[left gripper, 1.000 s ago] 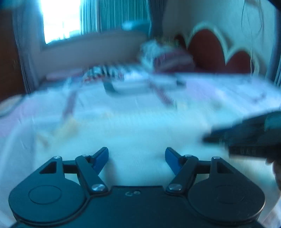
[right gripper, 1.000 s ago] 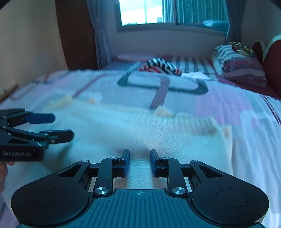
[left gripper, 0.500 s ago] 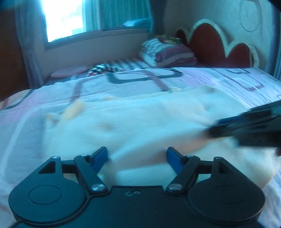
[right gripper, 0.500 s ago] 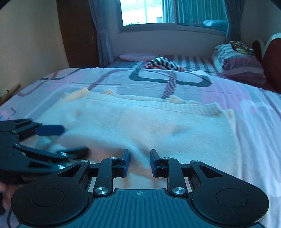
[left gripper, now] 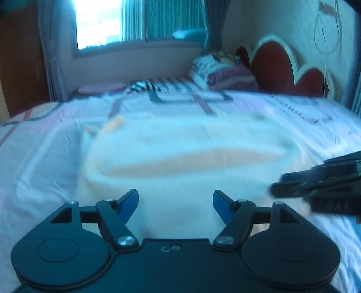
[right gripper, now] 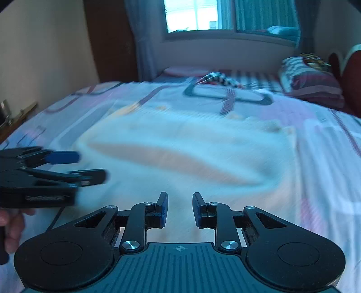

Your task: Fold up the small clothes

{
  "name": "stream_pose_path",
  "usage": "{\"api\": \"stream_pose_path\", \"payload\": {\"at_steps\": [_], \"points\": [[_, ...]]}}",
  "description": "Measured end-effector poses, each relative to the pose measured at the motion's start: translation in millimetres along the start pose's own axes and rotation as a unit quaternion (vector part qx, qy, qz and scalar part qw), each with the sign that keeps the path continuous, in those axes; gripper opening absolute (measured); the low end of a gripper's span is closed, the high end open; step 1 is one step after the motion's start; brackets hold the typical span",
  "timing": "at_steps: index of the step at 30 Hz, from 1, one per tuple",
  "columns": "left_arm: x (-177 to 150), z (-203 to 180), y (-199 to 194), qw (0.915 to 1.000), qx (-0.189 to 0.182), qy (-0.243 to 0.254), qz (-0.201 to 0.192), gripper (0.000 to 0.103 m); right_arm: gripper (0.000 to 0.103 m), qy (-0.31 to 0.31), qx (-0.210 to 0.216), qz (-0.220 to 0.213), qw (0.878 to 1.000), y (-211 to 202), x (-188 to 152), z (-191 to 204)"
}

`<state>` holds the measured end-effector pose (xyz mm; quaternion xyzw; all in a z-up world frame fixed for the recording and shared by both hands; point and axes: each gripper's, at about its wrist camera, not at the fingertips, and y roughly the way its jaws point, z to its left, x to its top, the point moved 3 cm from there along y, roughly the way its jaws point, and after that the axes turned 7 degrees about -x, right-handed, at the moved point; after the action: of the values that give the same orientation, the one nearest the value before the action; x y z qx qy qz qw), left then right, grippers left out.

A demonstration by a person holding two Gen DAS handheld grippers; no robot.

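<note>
The left tongs (left gripper: 175, 200) stand wide apart with nothing between the blue pads, released over the near edge of the cream garment (left gripper: 180, 153); the garment lies spread on the bed (left gripper: 40, 157) straight ahead of both tongs, its near hem bulging into a long raised fold that shows a peach underside; the right tongs (right gripper: 180, 208) hold a narrow gap, and the frames are too blurred to tell whether cloth is pinched in it or the pads merely hover above the fabric; the left wrist view alone shows the red scalloped headboard (left gripper: 288, 67) far ahead to the right of the left tongs, with a thin cord hanging on the wall above it; the right wrist view alone shows the brown door (right gripper: 108, 40) far ahead to the left, and part of a hand (right gripper: 11, 227) gripping the left tool's handle; each view catches the other tool at its side edge, level with its own pads; both show a striped pillow (right gripper: 311, 78), a striped cloth heap (right gripper: 216, 78) and the window (right gripper: 191, 15) well beyond the garment.
</note>
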<state>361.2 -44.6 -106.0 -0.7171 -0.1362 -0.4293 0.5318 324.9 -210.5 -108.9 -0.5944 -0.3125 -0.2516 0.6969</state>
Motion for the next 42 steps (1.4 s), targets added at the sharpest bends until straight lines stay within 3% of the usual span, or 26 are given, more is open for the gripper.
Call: {"api": "stream_pose_path", "payload": {"at_steps": [6,13,18,28,31,37,42], "points": [[-16,6,-1,0.9998,0.007,-0.014,0.015,0.073,0.023,0.007,-0.002,0.017,1.0,5,-21,13],[-29,29,-23,0.9988,0.027,-0.035,0.022,0.074,0.023,0.036,-0.069,0.028,0.997,-19,-34,-37],[-35,35,-30,0.9983,0.036,-0.039,0.023,0.074,0.023,0.053,-0.092,0.039,0.994,-36,-49,-68],[-33,33,-34,0.9972,0.05,-0.043,0.035,0.072,0.023,0.053,-0.101,0.028,0.993,-50,-43,-64],[-37,33,-33,0.9973,0.051,-0.037,0.039,0.074,0.023,0.053,-0.106,0.051,0.992,-41,-51,-70],[-38,34,-33,0.9968,0.05,-0.04,0.047,0.075,0.023,0.049,-0.103,0.047,0.992,-39,-52,-70],[-37,46,-54,0.9921,0.075,-0.084,0.057,0.074,0.023,0.061,-0.102,0.047,0.992,-51,-45,-70]]}}
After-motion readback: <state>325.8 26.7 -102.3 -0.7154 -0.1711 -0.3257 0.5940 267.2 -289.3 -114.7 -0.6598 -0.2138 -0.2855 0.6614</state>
